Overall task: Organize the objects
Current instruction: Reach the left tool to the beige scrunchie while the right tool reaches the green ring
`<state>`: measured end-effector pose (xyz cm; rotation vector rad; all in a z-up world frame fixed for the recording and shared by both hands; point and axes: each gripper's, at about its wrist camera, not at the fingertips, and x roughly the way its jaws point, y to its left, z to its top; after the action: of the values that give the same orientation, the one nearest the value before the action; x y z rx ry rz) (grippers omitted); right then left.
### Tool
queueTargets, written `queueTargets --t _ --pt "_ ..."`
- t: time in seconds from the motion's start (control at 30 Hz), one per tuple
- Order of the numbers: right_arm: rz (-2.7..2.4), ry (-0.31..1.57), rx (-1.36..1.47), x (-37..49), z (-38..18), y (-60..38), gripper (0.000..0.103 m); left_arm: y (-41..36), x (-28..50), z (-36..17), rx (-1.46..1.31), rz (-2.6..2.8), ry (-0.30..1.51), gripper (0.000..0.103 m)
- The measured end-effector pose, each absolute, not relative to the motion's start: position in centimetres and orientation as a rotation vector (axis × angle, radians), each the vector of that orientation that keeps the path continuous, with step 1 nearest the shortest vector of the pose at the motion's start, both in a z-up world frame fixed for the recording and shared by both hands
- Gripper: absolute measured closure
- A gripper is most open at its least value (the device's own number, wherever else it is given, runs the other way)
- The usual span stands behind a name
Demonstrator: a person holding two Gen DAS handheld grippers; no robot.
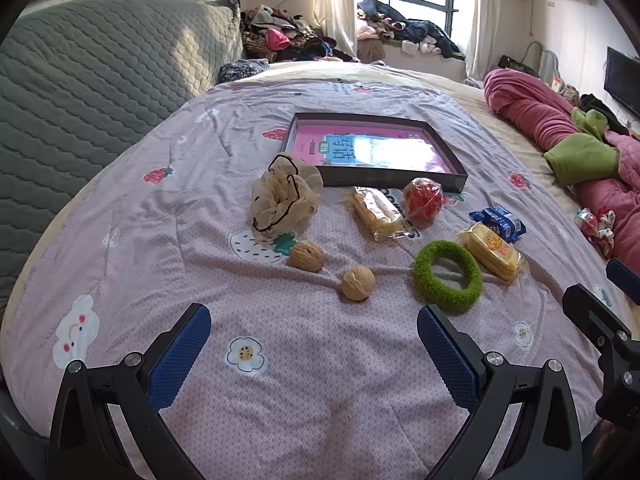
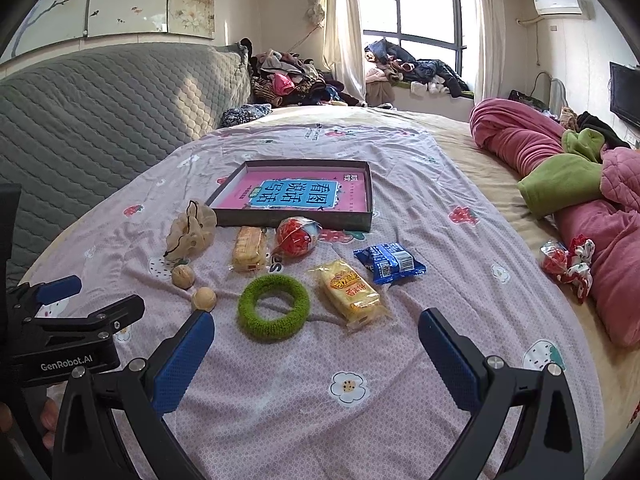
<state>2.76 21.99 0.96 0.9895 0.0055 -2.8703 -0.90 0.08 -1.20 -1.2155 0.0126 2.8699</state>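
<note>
A shallow dark box [image 1: 394, 179] [image 2: 296, 220] with a pink book inside lies on the quilt. In front of it are a cream scrunchie [image 1: 285, 196] [image 2: 191, 232], two walnuts [image 1: 307, 255] [image 1: 358, 283] [image 2: 183, 276] [image 2: 204, 299], a green ring scrunchie [image 1: 448, 276] [image 2: 273, 306], two yellow wafer packs [image 1: 378, 212] [image 1: 494, 252] [image 2: 249, 249] [image 2: 351, 293], a red wrapped ball [image 1: 423, 199] [image 2: 297, 236] and a blue snack packet [image 1: 498, 222] [image 2: 389, 263]. My left gripper [image 1: 314, 334] [image 2: 94, 294] and right gripper [image 2: 316, 338] hover open and empty, short of the objects.
A grey quilted headboard [image 1: 88, 80] rises on the left. Rolled pink and green blankets [image 2: 560, 184] lie along the right, with a red patterned scrunchie [image 2: 576, 266] beside them. Piles of clothes [image 2: 296, 84] sit at the far end under the window.
</note>
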Motion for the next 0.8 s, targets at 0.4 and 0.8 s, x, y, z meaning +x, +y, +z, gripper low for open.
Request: queueTargets --t 0.4,0.8 --pt "-2.834 -0.033 0.964 1.8 1.9 21.1 0.0 -0.9 -1.8 -0.9 -1.234 2.875 -0.004 0.0" --pt "-2.795 0.012 0.964 -0.6 2.5 17.7 0.0 -3.4 -4.5 0.0 -1.234 2.881 -0.024 0.0"
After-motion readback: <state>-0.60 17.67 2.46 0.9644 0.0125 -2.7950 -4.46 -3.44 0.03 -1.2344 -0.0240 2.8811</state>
